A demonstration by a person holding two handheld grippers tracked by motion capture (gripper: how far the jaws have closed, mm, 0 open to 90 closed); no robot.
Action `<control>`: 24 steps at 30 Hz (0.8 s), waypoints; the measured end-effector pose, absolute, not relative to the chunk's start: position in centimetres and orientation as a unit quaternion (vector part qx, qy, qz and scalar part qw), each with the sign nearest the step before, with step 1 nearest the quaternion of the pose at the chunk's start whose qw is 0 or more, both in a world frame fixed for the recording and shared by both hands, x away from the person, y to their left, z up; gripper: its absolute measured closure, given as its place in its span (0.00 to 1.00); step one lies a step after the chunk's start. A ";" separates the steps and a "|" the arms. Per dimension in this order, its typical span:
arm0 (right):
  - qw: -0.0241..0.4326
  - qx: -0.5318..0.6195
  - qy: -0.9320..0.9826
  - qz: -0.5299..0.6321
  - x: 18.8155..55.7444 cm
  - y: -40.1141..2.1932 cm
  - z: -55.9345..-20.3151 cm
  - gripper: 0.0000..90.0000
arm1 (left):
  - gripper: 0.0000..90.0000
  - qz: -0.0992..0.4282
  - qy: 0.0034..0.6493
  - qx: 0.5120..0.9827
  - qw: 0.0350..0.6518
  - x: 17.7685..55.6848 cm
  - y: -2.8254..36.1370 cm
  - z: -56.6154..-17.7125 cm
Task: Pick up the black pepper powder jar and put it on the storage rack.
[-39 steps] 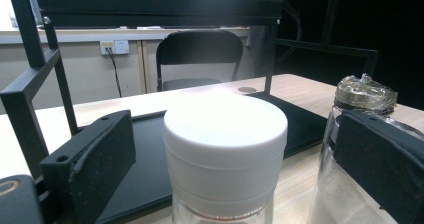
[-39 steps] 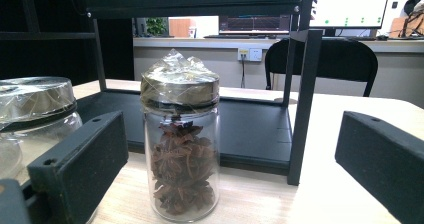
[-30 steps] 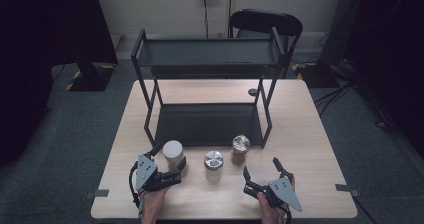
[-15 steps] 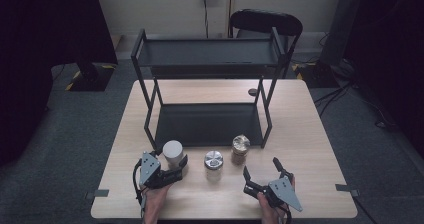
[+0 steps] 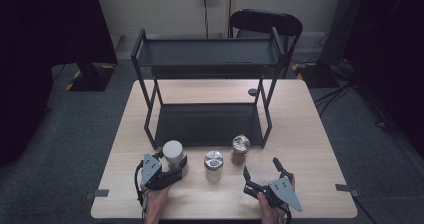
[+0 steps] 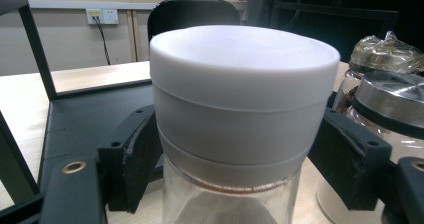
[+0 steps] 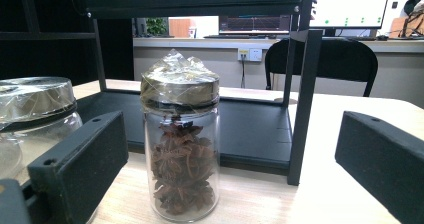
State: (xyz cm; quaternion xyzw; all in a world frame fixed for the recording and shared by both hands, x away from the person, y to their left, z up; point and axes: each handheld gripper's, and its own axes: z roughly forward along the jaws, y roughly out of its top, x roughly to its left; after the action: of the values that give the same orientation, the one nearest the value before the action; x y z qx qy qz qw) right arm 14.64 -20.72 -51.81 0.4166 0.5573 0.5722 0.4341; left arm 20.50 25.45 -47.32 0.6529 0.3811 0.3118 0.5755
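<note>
The white-lidded jar [image 5: 173, 152] is seen in the lower left of the high view, standing upright on the surface [image 5: 310, 134] just in front of the rack's lower shelf [image 5: 207, 124]. In the left gripper view the jar [image 6: 240, 114] takes up the middle of the frame: a broad white plastic lid over clear glass, with something pale and not identifiable inside. It is judged rigid, smooth and breakable, moderately heavy for its size, and liable to slip if taken on the bare glass. The better hold is judged to lie on the ribbed lid band or just beneath it, squarely across the widest part.

The left gripper [image 5: 167, 170] is set around the jar; its jaws have just been closing, and both are seen close against the lid's sides, though firm pressure cannot be confirmed. The right gripper [image 5: 261, 176], in the lower right of the high view, is spread apart and empty. Two more jars, a steel-lidded jar [image 5: 213, 164] and a star anise jar [image 5: 240, 149], stand to the right of the first.
</note>
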 end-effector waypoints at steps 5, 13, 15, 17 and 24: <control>0.434 0.417 0.557 0.572 14.6 -20.7 -51.8 0.00 | 0.34 0.314 0.379 0.656 0.572 20.4 25.5 -47.2; 0.434 0.417 0.557 0.572 14.6 -20.7 -51.8 0.00 | 0.39 0.319 0.377 0.658 0.569 20.3 25.7 -47.0; 0.434 0.417 0.557 0.572 14.6 -20.7 -51.8 0.00 | 0.39 0.319 0.377 0.657 0.569 20.3 25.6 -47.0; 0.434 0.417 0.557 0.572 14.6 -20.7 -51.8 0.00 | 0.39 0.321 0.378 0.656 0.568 20.2 25.5 -47.1; 0.434 0.417 0.557 0.572 14.6 -20.7 -51.8 0.00 | 0.39 0.320 0.379 0.657 0.567 20.2 25.5 -46.9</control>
State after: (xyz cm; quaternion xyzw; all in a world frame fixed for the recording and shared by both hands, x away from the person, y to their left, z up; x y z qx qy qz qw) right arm 14.64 -20.72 -51.81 0.4166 0.5572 0.5723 0.4342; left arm 20.21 25.47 -46.93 0.6573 0.3790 0.3202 0.5673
